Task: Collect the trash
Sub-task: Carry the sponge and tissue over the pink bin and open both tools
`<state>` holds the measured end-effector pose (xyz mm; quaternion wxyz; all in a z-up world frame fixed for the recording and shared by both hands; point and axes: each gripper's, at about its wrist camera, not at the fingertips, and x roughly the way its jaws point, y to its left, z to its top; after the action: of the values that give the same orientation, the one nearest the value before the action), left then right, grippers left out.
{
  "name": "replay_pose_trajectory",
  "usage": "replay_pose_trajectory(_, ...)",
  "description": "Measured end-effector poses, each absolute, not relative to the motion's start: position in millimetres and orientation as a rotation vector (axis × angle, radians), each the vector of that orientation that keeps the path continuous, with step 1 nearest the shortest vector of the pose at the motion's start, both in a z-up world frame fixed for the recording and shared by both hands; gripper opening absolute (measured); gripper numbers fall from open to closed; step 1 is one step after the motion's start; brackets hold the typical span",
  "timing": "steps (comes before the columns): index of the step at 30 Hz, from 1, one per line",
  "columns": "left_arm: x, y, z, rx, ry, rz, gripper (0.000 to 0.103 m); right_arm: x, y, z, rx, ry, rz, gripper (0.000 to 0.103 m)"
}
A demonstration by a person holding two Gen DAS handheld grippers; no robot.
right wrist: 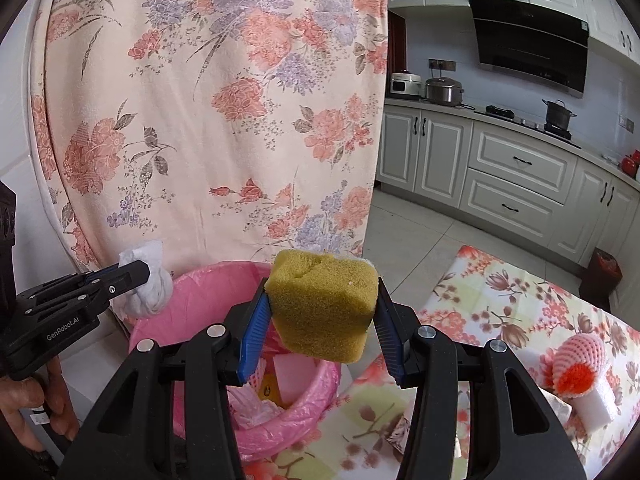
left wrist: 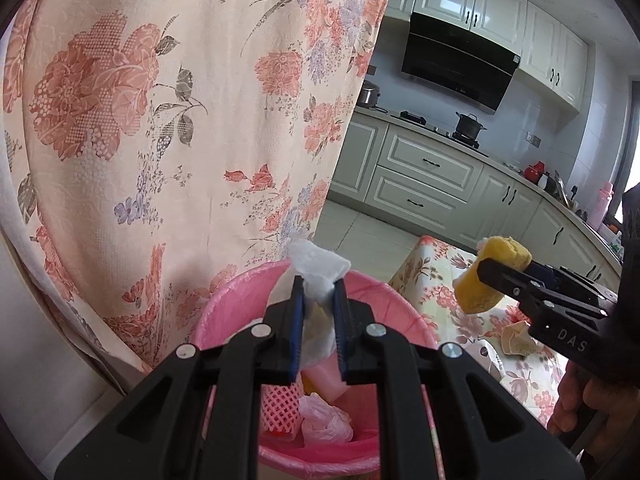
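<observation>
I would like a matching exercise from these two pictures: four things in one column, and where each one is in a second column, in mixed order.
Things:
1. white tissue
2. yellow sponge
3. pink bin
4. black pot

Places:
A. on the stove
B. held in the right claw
C. on the floor beside the flowered table
D. held in the left claw

Pairs: 1-D, 2-B, 3-C, 4-A
</observation>
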<state>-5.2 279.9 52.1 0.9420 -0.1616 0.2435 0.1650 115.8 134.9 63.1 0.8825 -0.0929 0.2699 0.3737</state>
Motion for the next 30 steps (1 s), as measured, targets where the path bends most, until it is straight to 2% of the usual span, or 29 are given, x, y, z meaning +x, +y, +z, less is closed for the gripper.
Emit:
replay_pose_trajectory(11, -10.4, 292.8, 52.7, -0.341, 0.491, 0.357, 0.014, 120.4, 178.1, 59.4, -0.227, 0.559, 0.854, 0.048)
replay_pose_trajectory(15, -10.2, 293.8, 53.3, -0.339, 0.491, 0.357, 0.014, 122.8, 182.6, 57.5, -0.241, 0.551, 0.844, 0.054)
replay_pose_trajectory(18, -10.0, 292.6, 54.1, -0.338, 0.49, 0.354, 0.014, 125.3, 178.6, 56.6, -0.236, 0.549, 0.838, 0.066)
replay_pose_trajectory(22, -6.7, 291.4, 54.5, -0.337, 0.491, 0.349, 0.014, 130.0, 168.2, 55.8, -0.226, 0.552, 0.81, 0.066)
replay_pose_trajectory(24, -4.7, 290.3, 54.8, -0.34, 0.489, 0.345, 0.02, 131.8, 161.1, 54.8, -0.224, 0.555, 0.797, 0.066)
replay_pose_trajectory(25, -3.8, 289.8, 54.8, -0.342, 0.489, 0.345, 0.03, 132.7, 157.8, 54.0, -0.221, 0.557, 0.793, 0.066)
replay_pose_trajectory(27, -0.5, 288.2, 54.9, -0.338, 0.492, 0.343, 0.032, 134.2, 150.6, 52.8, -0.216, 0.557, 0.778, 0.066)
replay_pose_trajectory(29, 0.7, 287.2, 54.9, -0.344, 0.489, 0.348, 0.049, 136.0, 144.1, 51.5, -0.21, 0.562, 0.767, 0.066)
replay_pose_trajectory(30, 0.8, 286.6, 55.2, -0.345, 0.486, 0.347, 0.05, 136.7, 141.2, 50.6, -0.208, 0.566, 0.763, 0.066)
